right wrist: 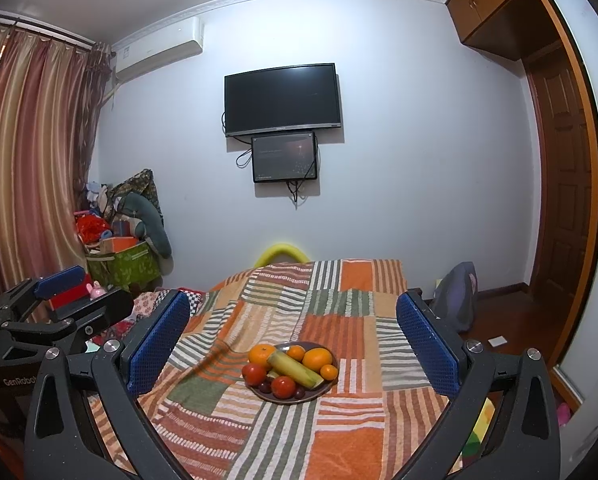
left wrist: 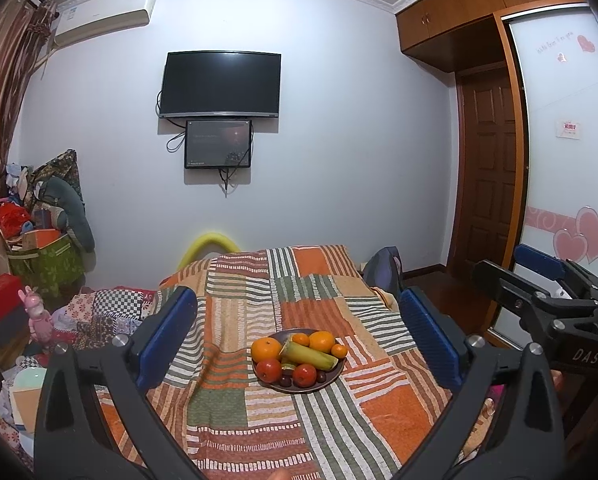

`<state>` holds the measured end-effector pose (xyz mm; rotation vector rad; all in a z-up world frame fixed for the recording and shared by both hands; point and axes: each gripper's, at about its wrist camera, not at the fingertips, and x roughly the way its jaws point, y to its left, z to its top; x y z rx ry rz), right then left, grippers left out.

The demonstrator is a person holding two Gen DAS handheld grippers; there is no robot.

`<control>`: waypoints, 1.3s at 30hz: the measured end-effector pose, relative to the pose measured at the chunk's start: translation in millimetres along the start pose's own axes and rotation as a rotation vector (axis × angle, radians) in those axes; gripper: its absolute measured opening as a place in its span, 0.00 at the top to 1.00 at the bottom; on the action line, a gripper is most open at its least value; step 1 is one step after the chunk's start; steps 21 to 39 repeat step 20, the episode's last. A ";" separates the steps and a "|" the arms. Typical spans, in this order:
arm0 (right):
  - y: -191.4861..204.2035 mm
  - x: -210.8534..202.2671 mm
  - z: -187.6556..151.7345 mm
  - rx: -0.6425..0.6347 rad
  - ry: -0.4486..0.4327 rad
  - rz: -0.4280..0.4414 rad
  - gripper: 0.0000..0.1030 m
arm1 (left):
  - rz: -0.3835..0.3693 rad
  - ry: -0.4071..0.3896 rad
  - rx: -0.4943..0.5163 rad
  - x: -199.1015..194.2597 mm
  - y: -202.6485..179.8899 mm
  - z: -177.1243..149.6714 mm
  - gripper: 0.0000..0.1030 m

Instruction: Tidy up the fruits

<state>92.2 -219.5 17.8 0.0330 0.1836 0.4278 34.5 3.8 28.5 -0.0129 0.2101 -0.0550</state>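
Note:
A dark round plate [left wrist: 331, 382] [right wrist: 327, 389] sits on a patchwork striped cloth and holds several oranges [left wrist: 266, 349] [right wrist: 262, 355], two red tomatoes [left wrist: 269, 370] [right wrist: 283, 386], a piece of green-yellow corn-like stalk [left wrist: 309, 354] [right wrist: 295, 368] and small dark fruits. My left gripper [left wrist: 299, 340] is open and empty, held back from the plate, which shows between its blue pads. My right gripper [right wrist: 293, 344] is open and empty, also back from the plate. Each gripper shows at the edge of the other's view, the right gripper [left wrist: 539, 276] and the left gripper [right wrist: 71, 292].
The cloth covers a table [left wrist: 235, 360] [right wrist: 355, 320] that runs toward a white wall with a TV [left wrist: 221, 84]. Piled boxes and bags [left wrist: 43, 248] stand at the left. A wardrobe and wooden door [left wrist: 491, 184] stand at the right. A bag [right wrist: 457, 296] lies on the floor.

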 end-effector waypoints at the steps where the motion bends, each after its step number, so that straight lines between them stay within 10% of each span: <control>1: 0.1 0.0 0.1 0.000 0.000 -0.001 0.00 | -0.001 0.000 -0.001 0.1 0.3 0.2 0.00; 39: -0.9 2.2 0.1 0.004 0.012 0.000 0.00 | -0.019 0.010 0.000 2.5 -0.1 -0.1 0.00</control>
